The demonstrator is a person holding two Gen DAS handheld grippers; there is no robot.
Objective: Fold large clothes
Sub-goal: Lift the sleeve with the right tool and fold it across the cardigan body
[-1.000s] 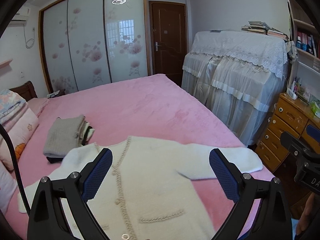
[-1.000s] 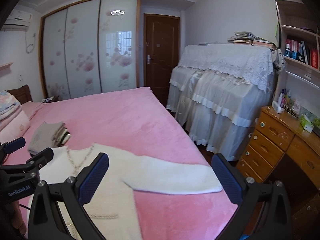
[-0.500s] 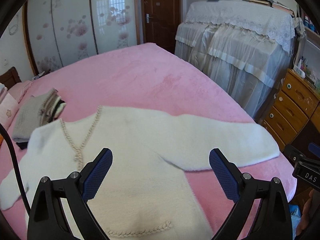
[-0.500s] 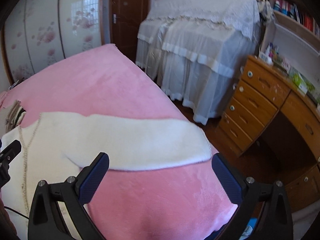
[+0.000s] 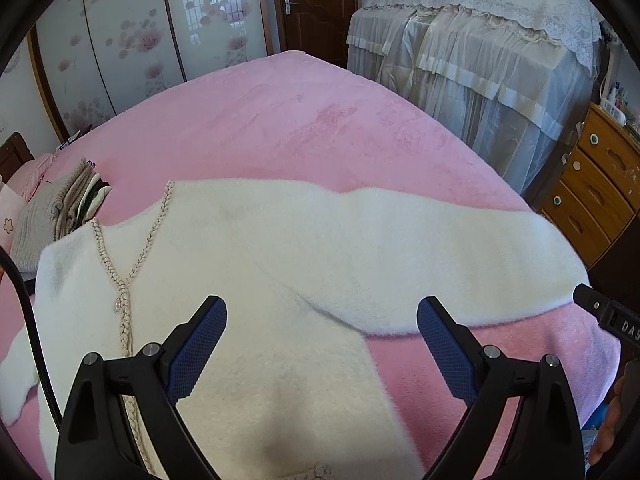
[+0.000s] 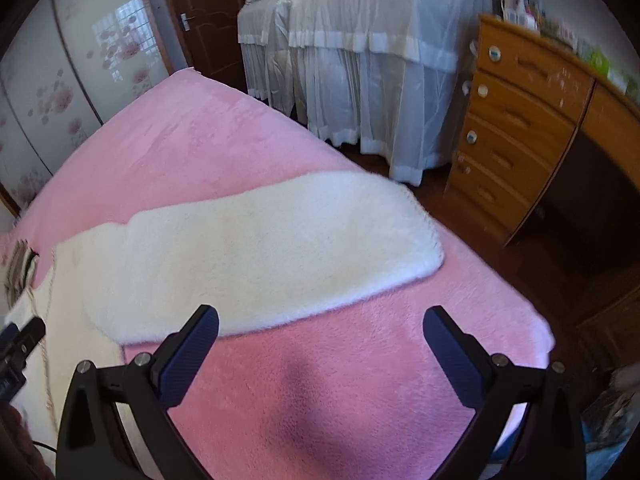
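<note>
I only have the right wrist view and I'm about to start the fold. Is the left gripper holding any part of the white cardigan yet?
Observer: No. The left gripper is open above the white cardigan, nothing between its fingers.
Operator: Is the front fastened?
Observer: It lies closed along the braided trim, with one button showing there.
Operator: And the other sleeve, on the far side from me?
Observer: The left sleeve lies out flat on the pink blanket, toward the pillows.
Operator: What's that striped thing at my left edge?
Observer: A pile of folded clothes beside the cardigan's shoulder.
</note>
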